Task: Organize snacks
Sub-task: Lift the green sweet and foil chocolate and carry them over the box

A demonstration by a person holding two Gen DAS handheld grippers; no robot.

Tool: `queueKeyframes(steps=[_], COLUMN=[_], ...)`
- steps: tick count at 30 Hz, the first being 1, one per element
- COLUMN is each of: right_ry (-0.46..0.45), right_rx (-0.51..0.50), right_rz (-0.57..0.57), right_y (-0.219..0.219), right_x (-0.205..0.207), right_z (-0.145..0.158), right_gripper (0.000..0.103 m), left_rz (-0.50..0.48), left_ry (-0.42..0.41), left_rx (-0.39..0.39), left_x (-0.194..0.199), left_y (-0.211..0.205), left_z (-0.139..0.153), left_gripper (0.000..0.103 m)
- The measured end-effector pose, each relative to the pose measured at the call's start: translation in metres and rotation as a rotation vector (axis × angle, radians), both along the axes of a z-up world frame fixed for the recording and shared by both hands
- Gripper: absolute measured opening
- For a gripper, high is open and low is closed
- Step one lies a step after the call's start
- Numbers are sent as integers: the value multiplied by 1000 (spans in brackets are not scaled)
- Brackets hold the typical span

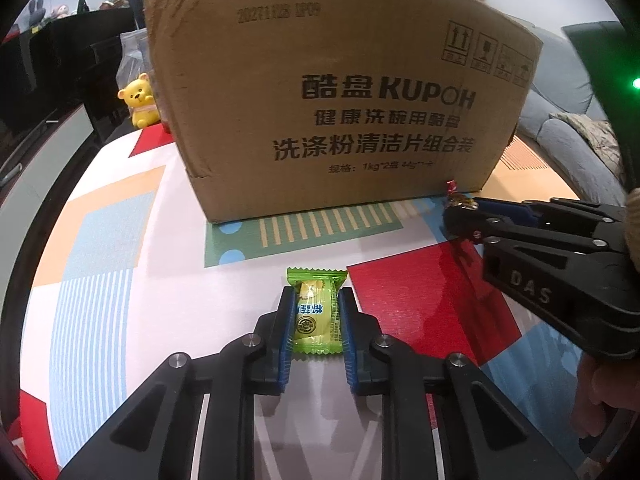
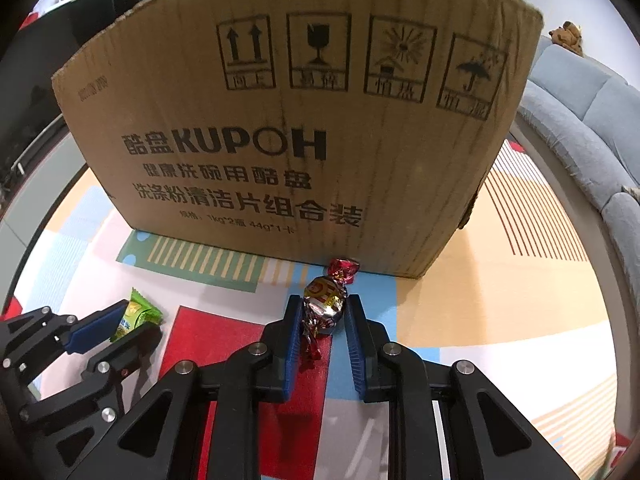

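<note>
A green-wrapped snack lies on the patterned table, and my left gripper is shut on it, blue pads pressing both sides. From the right wrist view the same green snack shows in the left gripper at lower left. My right gripper is shut on a foil-wrapped candy with red twisted ends, just in front of the cardboard box. In the left wrist view the right gripper holds that candy at the box's lower right corner.
The big printed cardboard box stands upright close ahead of both grippers. A yellow bear toy sits left of it. The colourful tablecloth spreads around. A grey sofa runs along the right, a dark cabinet at the left.
</note>
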State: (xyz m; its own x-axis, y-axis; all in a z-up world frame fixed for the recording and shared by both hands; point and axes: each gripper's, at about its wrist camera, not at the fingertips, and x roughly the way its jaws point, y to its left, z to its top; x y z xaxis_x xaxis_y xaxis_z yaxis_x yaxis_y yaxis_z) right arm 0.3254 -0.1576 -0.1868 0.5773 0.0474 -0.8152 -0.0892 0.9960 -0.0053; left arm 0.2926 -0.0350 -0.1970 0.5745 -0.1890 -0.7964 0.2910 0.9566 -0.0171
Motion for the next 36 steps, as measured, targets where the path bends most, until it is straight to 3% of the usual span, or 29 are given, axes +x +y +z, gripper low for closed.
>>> queueKeyframes(steps=[19, 36], right_ry=[-57, -161], right_rx=[0, 3], right_rz=[23, 27], right_y=[-3, -6], right_x=[-24, -57], right_z=[45, 104], right_gripper=[23, 23], left_rz=[46, 94], left_ry=[-50, -126], left_rx=[15, 20], left_x=[-19, -46], left_y=[3, 3], left_z=[32, 90], left_gripper=[21, 21])
